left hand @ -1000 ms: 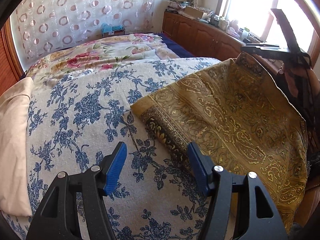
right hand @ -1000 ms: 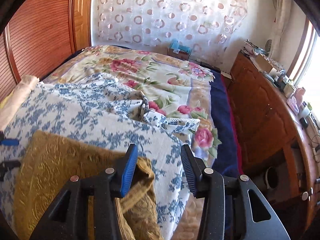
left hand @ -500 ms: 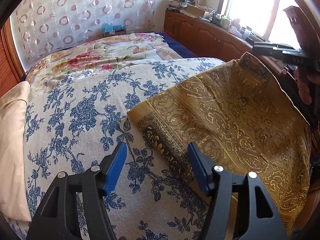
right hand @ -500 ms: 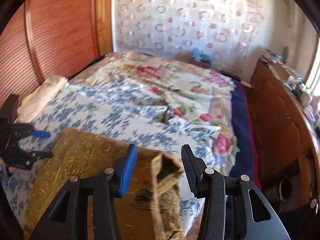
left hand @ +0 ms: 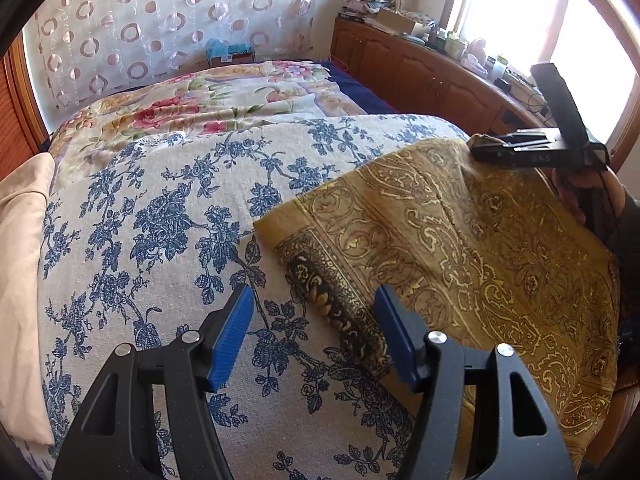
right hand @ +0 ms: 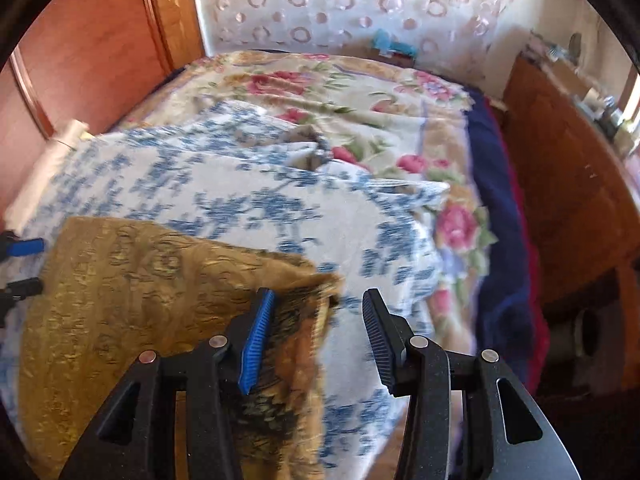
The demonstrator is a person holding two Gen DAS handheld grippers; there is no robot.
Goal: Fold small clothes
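now spread across the near right part of the bed (left hand: 168, 184): a mustard paisley cloth (left hand: 480, 264), lying on the blue-flowered cover (left hand: 152, 240), its dark-patterned border running along the left edge, its right side draping off the bed's edge. left gripper (left hand: 312, 332) poised above cover and cloth border, jaws standing fairly wide with nothing between them, blue pads clear of the fabric. right gripper (right hand: 320, 336) low over the cloth's far right corner, jaws moderately apart; corner of the cloth (right hand: 132, 304) bunched and lifted just beside the left blue pad, whether pressed or merely touching cannot be told through the blur. from the left wrist view, same gripper (left hand: 532, 152) seen side-on at that raised corner, held by a hand (left hand: 588, 196) in a dark sleeve. beyond: a rose-flowered blanket (left hand: 208, 104) further up the bed, a cream pillow (left hand: 20, 264) at the left, a circle-patterned curtain (left hand: 168, 20) behind, a wooden cabinet (left hand: 420, 76) cluttered under the bright window.
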